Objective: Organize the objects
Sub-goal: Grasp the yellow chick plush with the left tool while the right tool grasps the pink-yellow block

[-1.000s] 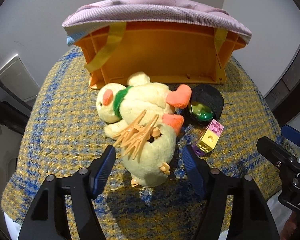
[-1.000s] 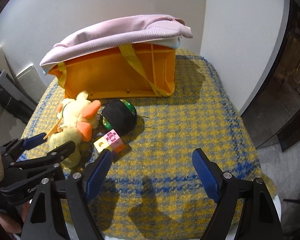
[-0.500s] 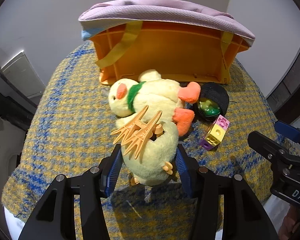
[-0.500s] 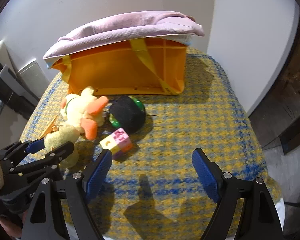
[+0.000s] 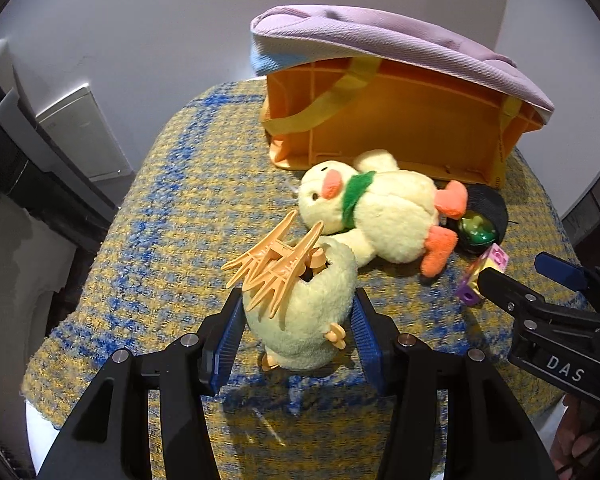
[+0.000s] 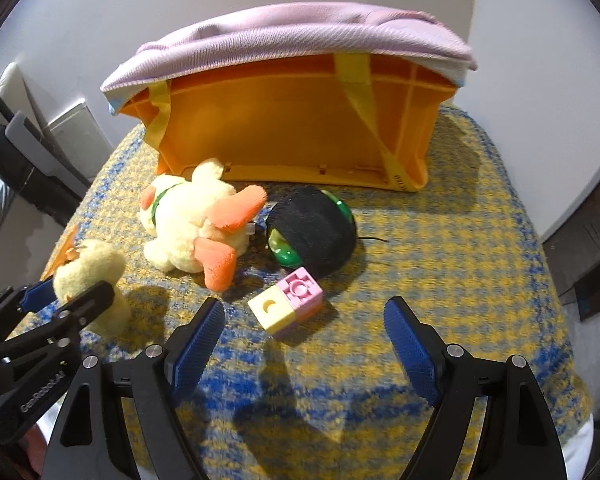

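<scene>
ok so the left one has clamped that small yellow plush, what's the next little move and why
Probably lift it straight up a little. The left hand-held gripper is shut on the small pale-yellow plush toy, which rests on the yellow-and-blue woven cloth with an orange plastic claw clip lying on it, beside the larger duck plush.

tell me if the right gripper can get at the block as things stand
Probably yes. The right gripper is open and empty, and the block lies just ahead of its fingers on the cloth, nothing between.
</scene>
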Demonstrator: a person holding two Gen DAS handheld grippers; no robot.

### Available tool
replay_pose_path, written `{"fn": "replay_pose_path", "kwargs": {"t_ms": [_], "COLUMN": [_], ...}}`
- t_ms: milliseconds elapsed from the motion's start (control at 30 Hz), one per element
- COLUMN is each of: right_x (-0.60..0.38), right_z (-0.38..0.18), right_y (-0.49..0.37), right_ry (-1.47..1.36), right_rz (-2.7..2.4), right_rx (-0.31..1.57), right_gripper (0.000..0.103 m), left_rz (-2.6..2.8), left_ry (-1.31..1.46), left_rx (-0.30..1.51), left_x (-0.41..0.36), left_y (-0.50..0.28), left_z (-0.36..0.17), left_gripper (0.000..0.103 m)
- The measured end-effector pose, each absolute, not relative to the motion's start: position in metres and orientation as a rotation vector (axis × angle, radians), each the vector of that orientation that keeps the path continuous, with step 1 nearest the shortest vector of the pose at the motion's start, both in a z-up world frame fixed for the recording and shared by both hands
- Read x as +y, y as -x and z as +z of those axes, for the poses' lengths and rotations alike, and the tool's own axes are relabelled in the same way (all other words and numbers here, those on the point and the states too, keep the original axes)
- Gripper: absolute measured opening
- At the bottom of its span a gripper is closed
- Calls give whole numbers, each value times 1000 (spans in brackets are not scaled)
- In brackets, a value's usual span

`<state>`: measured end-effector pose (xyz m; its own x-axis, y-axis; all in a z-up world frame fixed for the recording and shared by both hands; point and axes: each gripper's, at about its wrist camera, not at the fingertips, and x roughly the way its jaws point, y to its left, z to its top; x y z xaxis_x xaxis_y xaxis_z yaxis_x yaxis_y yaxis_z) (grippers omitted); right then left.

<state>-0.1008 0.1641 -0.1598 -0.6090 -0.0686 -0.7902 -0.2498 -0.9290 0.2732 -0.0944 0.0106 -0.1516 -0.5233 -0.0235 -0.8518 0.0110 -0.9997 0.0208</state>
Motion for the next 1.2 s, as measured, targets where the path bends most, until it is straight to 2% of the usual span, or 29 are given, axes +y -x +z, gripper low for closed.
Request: {"fn": "replay_pose_path", "kwargs": {"t_ms": [233, 467, 567, 633, 1200], "right_x": [157, 156, 156, 156, 161], "right_z": [-172, -180, -182, -185, -156], "right_y": [116, 126, 129, 131, 106], "right_ry": [1401, 1430, 1446, 1464, 1388], "right_rz": [2657, 2649, 2651, 2650, 2683], "right_rx": [558, 576, 590, 593, 604], "right_gripper": [73, 69, 59, 43, 43], "left_rz": [-2712, -2715, -2715, -2715, -2743], "left_ry": [-1537, -1537, -1538, -1538, -1508], "left_rx": [-6, -7, -6, -11, -13], "left_x": [4, 4, 4, 5, 9], "left_y": [100, 101, 101, 101, 93], "left_z": [-160, -162, -163, -164, -146], "left_gripper": [51, 51, 51, 51, 51]}}
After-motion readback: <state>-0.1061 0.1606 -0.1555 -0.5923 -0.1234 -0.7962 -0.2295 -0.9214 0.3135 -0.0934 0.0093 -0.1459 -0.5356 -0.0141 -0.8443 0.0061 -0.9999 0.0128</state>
